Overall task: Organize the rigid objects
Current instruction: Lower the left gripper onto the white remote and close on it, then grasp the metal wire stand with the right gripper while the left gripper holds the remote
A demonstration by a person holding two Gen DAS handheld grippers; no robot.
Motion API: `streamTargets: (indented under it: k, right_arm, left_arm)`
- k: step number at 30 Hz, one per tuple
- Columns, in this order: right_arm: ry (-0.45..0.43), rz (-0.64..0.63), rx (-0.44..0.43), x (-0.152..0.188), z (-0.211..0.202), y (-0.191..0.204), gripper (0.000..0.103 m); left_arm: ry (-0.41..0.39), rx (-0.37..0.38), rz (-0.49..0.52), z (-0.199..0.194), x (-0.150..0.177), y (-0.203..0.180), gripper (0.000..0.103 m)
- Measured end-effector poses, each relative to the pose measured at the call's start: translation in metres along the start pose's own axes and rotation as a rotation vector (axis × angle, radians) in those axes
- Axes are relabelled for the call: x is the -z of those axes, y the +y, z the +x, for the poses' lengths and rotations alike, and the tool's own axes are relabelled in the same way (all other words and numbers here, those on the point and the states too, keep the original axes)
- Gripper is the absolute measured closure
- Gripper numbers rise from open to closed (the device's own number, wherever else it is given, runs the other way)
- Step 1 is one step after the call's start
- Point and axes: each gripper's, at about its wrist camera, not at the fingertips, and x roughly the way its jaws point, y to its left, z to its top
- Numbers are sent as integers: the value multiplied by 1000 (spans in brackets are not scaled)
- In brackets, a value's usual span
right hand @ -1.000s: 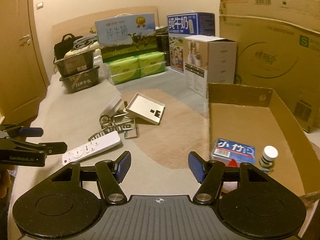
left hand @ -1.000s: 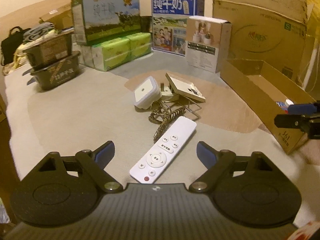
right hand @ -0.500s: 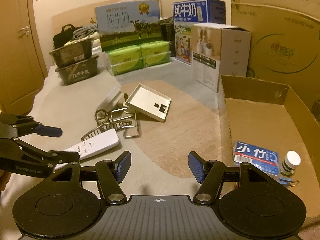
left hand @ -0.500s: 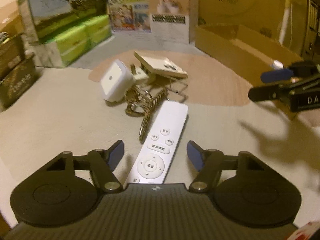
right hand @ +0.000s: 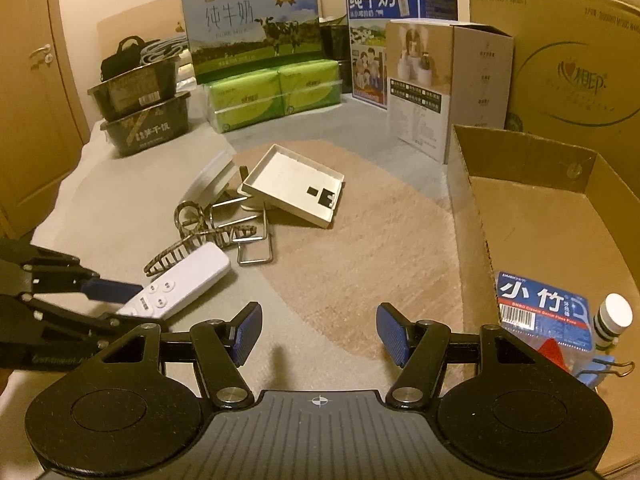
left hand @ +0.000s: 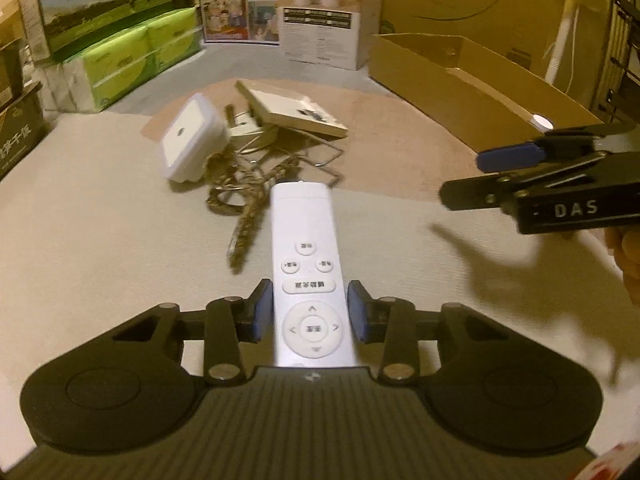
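The left claw (left hand: 310, 315) is straddling the lower half of the white remote (left hand: 307, 276), its blue pads (left hand: 262, 310) sitting against, or a hair off, the remote's two long edges; its jaws have just been closing around it, so the pinch looks to be forming, not yet a lift. The remote is lying flat on the pale blanket (left hand: 100, 220), its far end pointing toward the small heap beyond: a tortoiseshell hair clip (left hand: 244, 216) just beside it, a white square adapter (left hand: 188, 144), a bent wire clip (right hand: 256, 240) and a shallow white tray (right hand: 296, 190) tilted on the pile.

The right claw (right hand: 319, 334) is hovering spread and empty over the tan rug (right hand: 360, 256), beside the cardboard box (right hand: 532, 152).

Judging by the layout, sorting is partly done: the box is already holding a blue floss pack (right hand: 542, 308), a small white-capped bottle (right hand: 614, 318) and a blue binder clip (right hand: 600, 372). Remaining are the remote, now being taken, and the four things in the heap. The box lies well apart from the remote, off to its right.
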Motion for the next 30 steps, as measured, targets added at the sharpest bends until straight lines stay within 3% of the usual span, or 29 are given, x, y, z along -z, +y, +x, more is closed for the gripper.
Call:
streamTargets:
  k: [11,21,30]
  right_arm:
    - [6,8,4,2,5,-2,40]
    - [-20,-22,-40,-11,15,5,40]
    - [-43,-138,-108,-34,50,28,40]
  left_arm:
    - [-44,-69,-45,20,-12,-6,68]
    - [-76,-109,-67,-5,-3,-1,68]
    - [-122,-131,-144,-19,-4,22,68]
